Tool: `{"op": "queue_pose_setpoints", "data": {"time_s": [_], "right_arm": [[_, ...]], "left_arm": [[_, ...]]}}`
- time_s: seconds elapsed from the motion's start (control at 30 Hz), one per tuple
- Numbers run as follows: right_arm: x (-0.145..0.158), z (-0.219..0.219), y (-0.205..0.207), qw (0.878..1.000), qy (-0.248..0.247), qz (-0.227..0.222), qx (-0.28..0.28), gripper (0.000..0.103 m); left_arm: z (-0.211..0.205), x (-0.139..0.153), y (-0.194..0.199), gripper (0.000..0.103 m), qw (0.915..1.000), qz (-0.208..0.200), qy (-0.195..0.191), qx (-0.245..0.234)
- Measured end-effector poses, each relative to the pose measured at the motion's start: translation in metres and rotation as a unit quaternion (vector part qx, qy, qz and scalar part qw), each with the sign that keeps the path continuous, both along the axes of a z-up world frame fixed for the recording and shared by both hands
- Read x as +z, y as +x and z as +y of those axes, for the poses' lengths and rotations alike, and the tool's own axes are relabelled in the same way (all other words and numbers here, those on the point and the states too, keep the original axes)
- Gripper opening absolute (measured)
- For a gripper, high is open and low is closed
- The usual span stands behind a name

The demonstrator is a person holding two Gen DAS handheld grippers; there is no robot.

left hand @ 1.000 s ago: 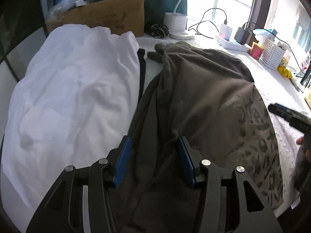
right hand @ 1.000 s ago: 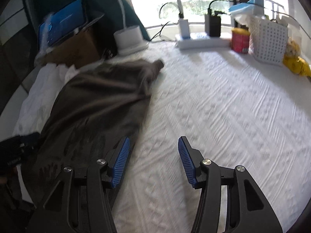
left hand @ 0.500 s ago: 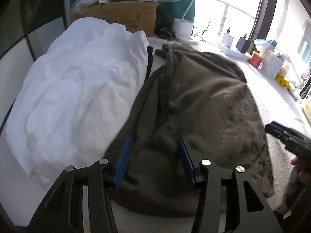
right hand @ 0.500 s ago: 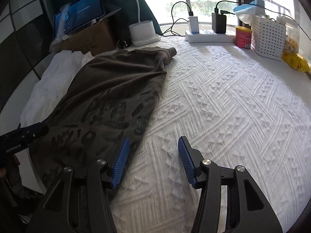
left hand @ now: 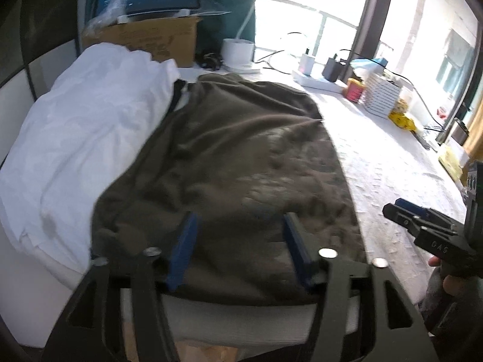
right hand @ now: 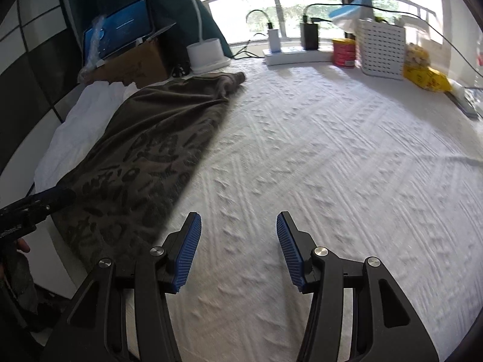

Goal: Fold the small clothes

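A dark brown shirt [left hand: 241,166] with a faded print lies lengthwise on the white bedspread [left hand: 386,169], its near hem at the bed's front edge. My left gripper [left hand: 238,220] hovers over that hem; its jaws are opening, the cloth lies under and between them, and the pads do not press on it. In the right wrist view the brown shirt [right hand: 145,157] sits to the left, and my right gripper [right hand: 238,220] stands open over bare bedspread [right hand: 332,166], nothing between its fingers. Each gripper shows in the other's view: the right gripper [left hand: 404,211], the left gripper [right hand: 45,199].
A white garment [left hand: 90,120] lies heaped left of the brown shirt. At the back stand a cardboard box [left hand: 157,39], a white lamp base [left hand: 238,54], a power strip [right hand: 289,52], a red can [right hand: 344,52] and a white basket [right hand: 380,48]. The bed's front edge is just below the grippers.
Both grippers drew back toward the bed's front edge. The left jaws widened. The brown shirt's near hem has come into view and now lies flat at the edge.
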State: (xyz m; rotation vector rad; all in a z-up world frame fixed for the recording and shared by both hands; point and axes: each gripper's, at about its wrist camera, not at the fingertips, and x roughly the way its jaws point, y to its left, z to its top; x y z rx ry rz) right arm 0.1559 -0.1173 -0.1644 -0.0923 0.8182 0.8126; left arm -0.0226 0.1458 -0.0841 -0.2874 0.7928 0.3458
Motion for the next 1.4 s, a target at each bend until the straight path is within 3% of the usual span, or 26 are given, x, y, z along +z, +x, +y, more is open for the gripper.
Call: {"op": "queue_pose_setpoints", "data": {"time_s": [0.73,0.87,1.0,1.13,1.4], "right_arm": [[-0.001,-0.135,0.004,0.992,0.025,-0.012,-0.12,0.055],[0.004,-0.153,0.006,0.991,0.021,-0.017,-0.132,0.055],[0.013,-0.171,0.007,0.987,0.015,-0.033,-0.155,0.057],[0.023,-0.191,0.008,0.982,0.02,-0.049,-0.18,0.058],[0.047,-0.221,0.008,0.974,0.013,-0.087,-0.208,0.058]], "left_arm": [[-0.1,0.017,0.031,0.066,0.9952,-0.017,0.03,-0.092],[-0.113,0.021,0.033,0.086,0.9939,-0.024,0.035,-0.102],[-0.124,0.028,0.037,0.088,0.9928,-0.03,0.039,-0.109],[-0.131,0.036,0.043,0.098,0.9912,-0.042,0.054,-0.114],[-0.146,0.065,0.047,0.098,0.9861,-0.084,0.08,-0.119]]}}
